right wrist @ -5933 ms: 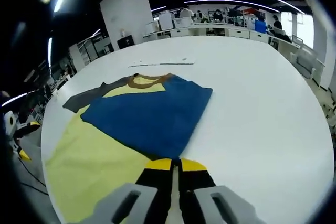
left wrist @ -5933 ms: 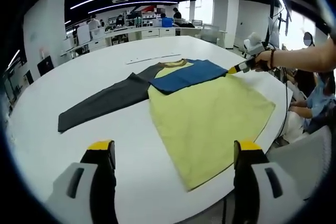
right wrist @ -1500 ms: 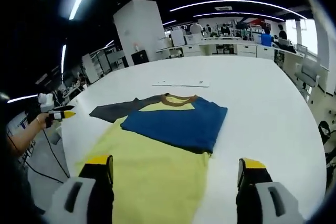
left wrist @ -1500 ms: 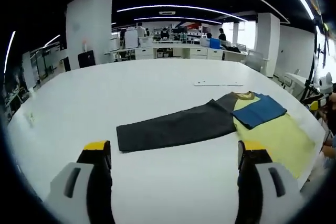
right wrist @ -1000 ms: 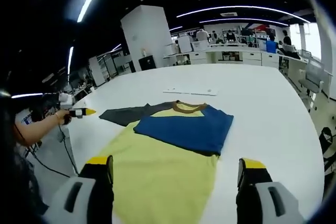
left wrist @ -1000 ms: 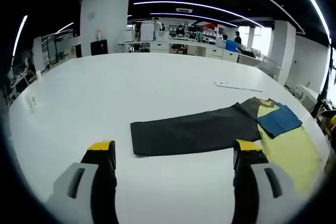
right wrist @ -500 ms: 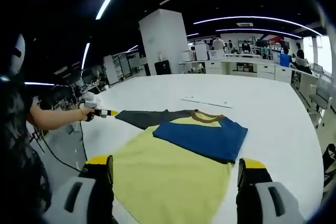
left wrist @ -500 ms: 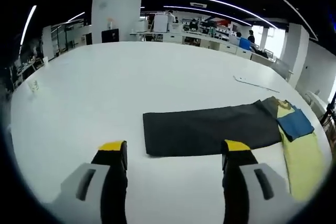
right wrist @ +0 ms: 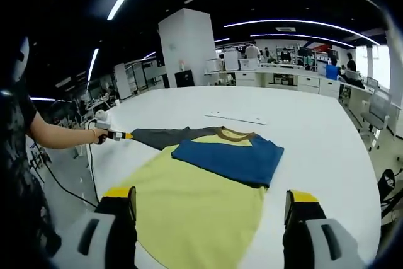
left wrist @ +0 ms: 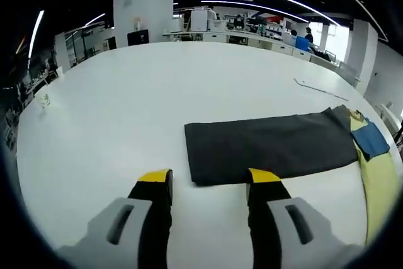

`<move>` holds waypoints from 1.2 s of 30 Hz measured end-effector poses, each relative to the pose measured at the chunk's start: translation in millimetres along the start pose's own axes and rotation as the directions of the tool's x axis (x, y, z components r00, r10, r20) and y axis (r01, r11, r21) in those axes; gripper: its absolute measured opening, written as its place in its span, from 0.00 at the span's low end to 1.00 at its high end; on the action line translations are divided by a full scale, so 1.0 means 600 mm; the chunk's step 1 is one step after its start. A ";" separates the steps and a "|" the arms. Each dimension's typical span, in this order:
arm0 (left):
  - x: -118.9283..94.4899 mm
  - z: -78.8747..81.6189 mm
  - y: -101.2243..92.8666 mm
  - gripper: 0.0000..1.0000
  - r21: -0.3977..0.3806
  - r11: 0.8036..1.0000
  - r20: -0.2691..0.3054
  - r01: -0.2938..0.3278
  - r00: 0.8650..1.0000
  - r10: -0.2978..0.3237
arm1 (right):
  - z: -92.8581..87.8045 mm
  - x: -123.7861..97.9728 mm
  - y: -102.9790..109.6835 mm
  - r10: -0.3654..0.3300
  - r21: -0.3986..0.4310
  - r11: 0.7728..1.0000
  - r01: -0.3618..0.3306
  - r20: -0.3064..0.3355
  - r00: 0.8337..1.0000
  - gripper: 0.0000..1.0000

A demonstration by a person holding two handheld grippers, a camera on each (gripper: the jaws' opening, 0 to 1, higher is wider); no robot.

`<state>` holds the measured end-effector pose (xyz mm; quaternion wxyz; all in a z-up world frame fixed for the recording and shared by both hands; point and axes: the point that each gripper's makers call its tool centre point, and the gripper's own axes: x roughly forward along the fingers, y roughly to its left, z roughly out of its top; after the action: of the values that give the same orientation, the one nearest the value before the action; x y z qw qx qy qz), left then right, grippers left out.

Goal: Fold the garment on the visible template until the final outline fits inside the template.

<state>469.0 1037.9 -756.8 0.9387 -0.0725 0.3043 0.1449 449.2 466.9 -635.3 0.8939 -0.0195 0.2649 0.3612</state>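
Closing in on the cuff end of the grey sleeve [left wrist: 271, 146], the left gripper [left wrist: 210, 184] has its fingers partly open, one tip on either side of the sleeve's near corner and low over the white table [left wrist: 113, 111], holding nothing. That sleeve lies stretched out flat, away from the body, so it looks like the next part to be folded in. The blue sleeve [right wrist: 230, 155] is already laid across the yellow body [right wrist: 195, 212] of the garment [right wrist: 201, 187], which lies flat on the table. The right gripper [right wrist: 211, 203] hangs above the hem with its fingers wide apart and empty, probably waiting clear of the fold. A pale strip [right wrist: 236, 118] lies beyond the collar.
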 end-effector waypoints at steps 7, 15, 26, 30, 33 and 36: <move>0.001 -0.001 0.009 0.30 -0.009 0.999 0.003 -0.053 0.999 0.053 | -0.006 -0.005 -0.010 -0.035 -0.010 0.999 0.035 -0.011 0.999 0.98; -0.004 -0.007 0.012 0.09 -0.112 0.988 -0.020 -0.104 0.994 0.103 | -0.015 -0.003 -0.016 -0.045 -0.001 0.999 0.045 -0.018 0.999 0.97; -0.009 0.000 0.003 0.00 -0.101 0.992 -0.055 -0.069 0.996 0.064 | -0.025 0.004 -0.007 -0.011 -0.014 1.000 0.011 -0.041 0.999 0.99; -0.016 0.010 -0.010 0.00 -0.081 0.996 -0.044 -0.047 0.998 0.044 | -0.026 0.004 -0.008 -0.004 -0.004 1.000 0.004 -0.039 0.999 0.99; -0.021 0.020 -0.020 0.00 -0.084 0.996 -0.029 -0.025 0.999 0.023 | -0.028 0.005 -0.008 -0.003 -0.007 1.000 0.003 -0.043 0.999 0.99; -0.027 0.031 -0.033 0.00 -0.073 0.997 -0.015 -0.006 1.000 0.005 | -0.028 0.005 -0.006 0.004 -0.007 1.000 -0.005 -0.041 0.999 0.99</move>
<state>472.9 1019.7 -731.5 0.9327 -0.1071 0.3061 0.1581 445.7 462.2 -651.9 0.8873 -0.0295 0.2821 0.3638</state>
